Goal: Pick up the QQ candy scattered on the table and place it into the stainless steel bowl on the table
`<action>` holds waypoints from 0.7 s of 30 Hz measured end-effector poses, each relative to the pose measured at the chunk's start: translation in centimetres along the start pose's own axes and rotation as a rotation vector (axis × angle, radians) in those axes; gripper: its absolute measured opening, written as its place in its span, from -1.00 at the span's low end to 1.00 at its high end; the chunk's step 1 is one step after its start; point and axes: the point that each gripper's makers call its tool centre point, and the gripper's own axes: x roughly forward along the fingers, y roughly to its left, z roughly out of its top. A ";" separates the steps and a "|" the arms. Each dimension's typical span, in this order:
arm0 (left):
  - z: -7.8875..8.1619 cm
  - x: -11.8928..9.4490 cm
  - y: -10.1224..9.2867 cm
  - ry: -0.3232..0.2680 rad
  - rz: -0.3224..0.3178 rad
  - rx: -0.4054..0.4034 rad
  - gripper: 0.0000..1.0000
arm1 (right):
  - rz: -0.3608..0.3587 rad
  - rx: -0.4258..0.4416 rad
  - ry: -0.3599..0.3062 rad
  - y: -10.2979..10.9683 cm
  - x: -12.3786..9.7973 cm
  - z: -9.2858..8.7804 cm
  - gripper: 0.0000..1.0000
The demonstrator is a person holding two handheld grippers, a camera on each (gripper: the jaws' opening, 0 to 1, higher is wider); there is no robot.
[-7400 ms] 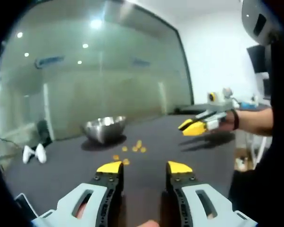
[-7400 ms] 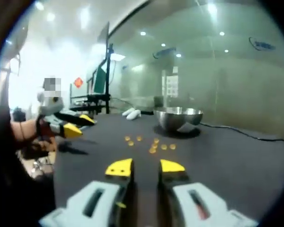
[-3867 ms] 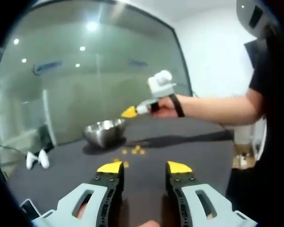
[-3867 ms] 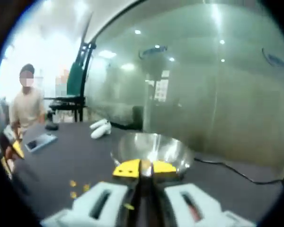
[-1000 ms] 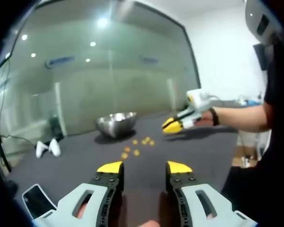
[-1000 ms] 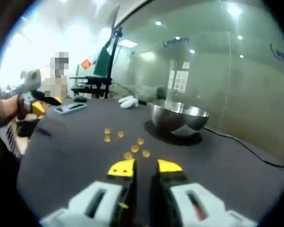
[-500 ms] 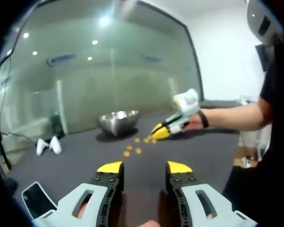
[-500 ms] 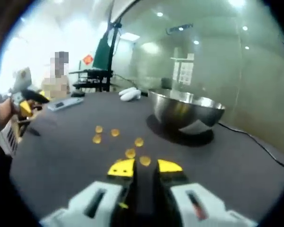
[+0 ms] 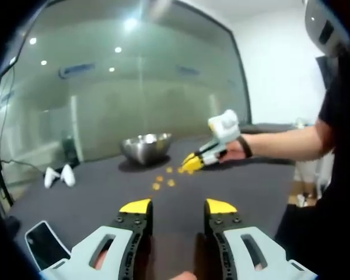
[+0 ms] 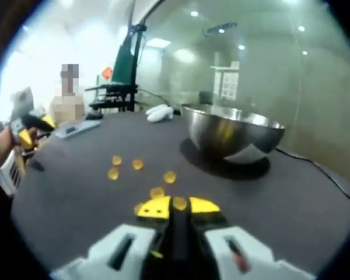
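The right claw (image 10: 174, 205) is down low over the dark table (image 10: 291, 198), its yellow tips nearly together, and a QQ candy (image 10: 179, 203) sits right in the narrow gap between them; whether the tips are actually pressing on it I cannot tell. Just ahead of the tips lies another candy (image 10: 157, 192), a third (image 10: 170, 177) a little beyond it, and further off to the claw's left a small group (image 10: 116, 160) is spread across the cloth. The stainless steel bowl (image 10: 233, 138) stands upright ahead and to the right of this claw, near the candies but apart from them, with a dark cable (image 10: 326, 175) trailing past it on the right. Two white controllers (image 10: 158, 113) lie beyond the bowl's left side.

Over in the left gripper view, the left claw (image 9: 178, 205) hovers released above the table (image 9: 93, 198), its yellow tips well apart with bare cloth between them. Ahead of it the right claw (image 9: 191, 163) reaches in from the right in a person's hand (image 9: 236, 150), tips down at the scattered candies (image 9: 163, 182), with the bowl (image 9: 146, 147) just behind them. A phone (image 9: 44, 245) lies flat to the left claw's near left, and the controllers (image 9: 58, 175) sit further out that side.
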 end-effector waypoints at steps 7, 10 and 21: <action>0.0 0.1 -0.1 0.002 -0.002 0.003 -0.27 | 0.001 0.015 -0.002 0.0 0.0 -0.1 -0.81; 0.1 0.2 -0.1 0.002 -0.001 0.003 -0.27 | -0.004 0.010 -0.002 0.0 -0.1 0.0 -0.81; 0.0 0.3 0.0 0.008 0.002 -0.005 -0.27 | -0.033 0.089 -0.153 -1.4 -3.1 5.4 -0.81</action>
